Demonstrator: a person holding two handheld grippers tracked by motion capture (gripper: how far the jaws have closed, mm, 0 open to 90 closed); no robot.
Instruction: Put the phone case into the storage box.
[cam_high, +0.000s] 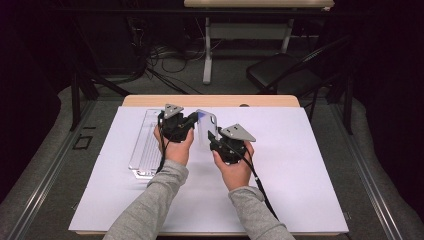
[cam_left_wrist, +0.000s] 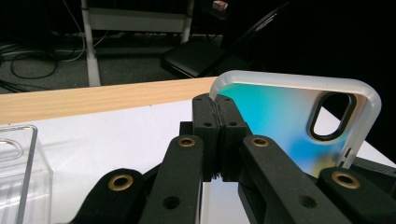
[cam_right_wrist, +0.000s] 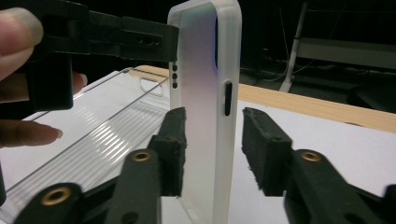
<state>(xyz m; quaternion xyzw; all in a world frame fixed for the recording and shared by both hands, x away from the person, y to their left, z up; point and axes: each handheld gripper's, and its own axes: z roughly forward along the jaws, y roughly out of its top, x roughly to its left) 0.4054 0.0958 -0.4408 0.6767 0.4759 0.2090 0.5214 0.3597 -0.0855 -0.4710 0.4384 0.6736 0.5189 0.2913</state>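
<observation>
Broadly spread over a wooden table (cam_high: 210, 100): a white sheet (cam_high: 300, 170), covering nearly the whole top. Lying flat on the sheet's left part, a clear plastic tray (cam_high: 142, 145) with ribbed floor, also visible at the lower left of the left gripper view (cam_left_wrist: 18, 172) and behind the case in the right gripper view (cam_right_wrist: 107, 140). Held upright above the sheet's middle, between the two hands and just right of the tray: a frosted phone case (cam_high: 206, 126), translucent white rim, iridescent blue-green back, oval camera cutout near its upper corner in the left gripper view (cam_left_wrist: 289, 121), side button slots facing the camera in the right gripper view (cam_right_wrist: 205, 112). Left tool (cam_high: 186, 121) clamped tight on the case's rim at the upper corner, black jaws pressed together on the edge in its own view (cam_left_wrist: 218, 135), reaching in from the upper left of the right gripper view (cam_right_wrist: 140, 42). Right tool (cam_high: 215, 136) slack around the case's lower part, jaws parted in its own view (cam_right_wrist: 212, 149): left pad just beside or barely touching the edge, right pad clearly apart with a gap showing. Grey sleeves and both hands entering from the bottom of the high view.
</observation>
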